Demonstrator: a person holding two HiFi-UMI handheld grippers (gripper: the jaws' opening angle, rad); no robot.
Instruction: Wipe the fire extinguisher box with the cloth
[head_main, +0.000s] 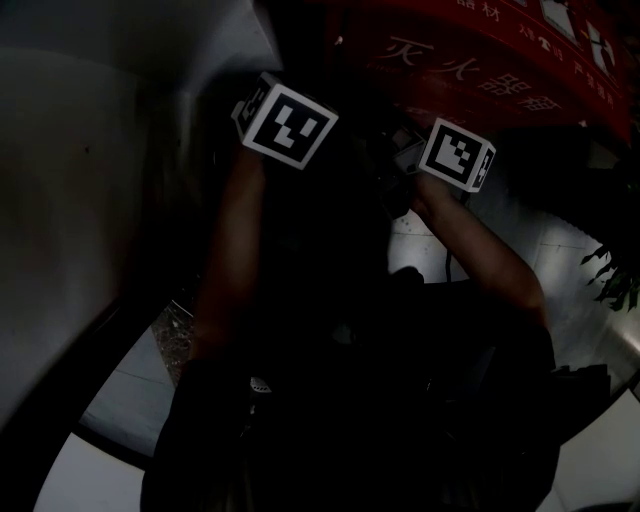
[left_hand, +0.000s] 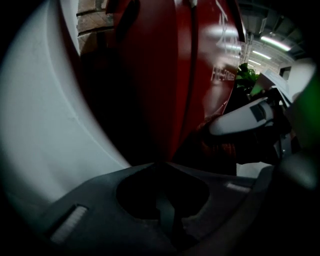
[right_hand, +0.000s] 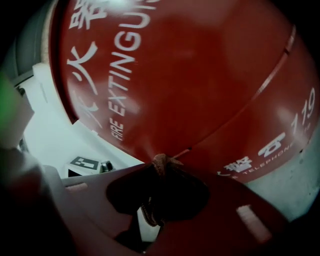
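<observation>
Red box (right_hand: 200, 75), white "FIRE", "119"

Floor (head_main: 560, 250) under me was pale tile w/ thin joint lines, lit best at right-centre of the head view and again in the bottom left corner. A dark band (head_main: 115, 447) curved across the lower left, btwn two pale stretches. Just above it, left of centre, was a speckled, stone-like patch (head_main: 172, 338). Mid-frame was too dark, so I couldn't tell what rested on the floor there. The red fire extinguisher box (head_main: 480, 60) filled the top right; where its base met the floor, couldn't make out. Green leaves (head_main: 612, 278) hung over the tile at the right edge.
</observation>
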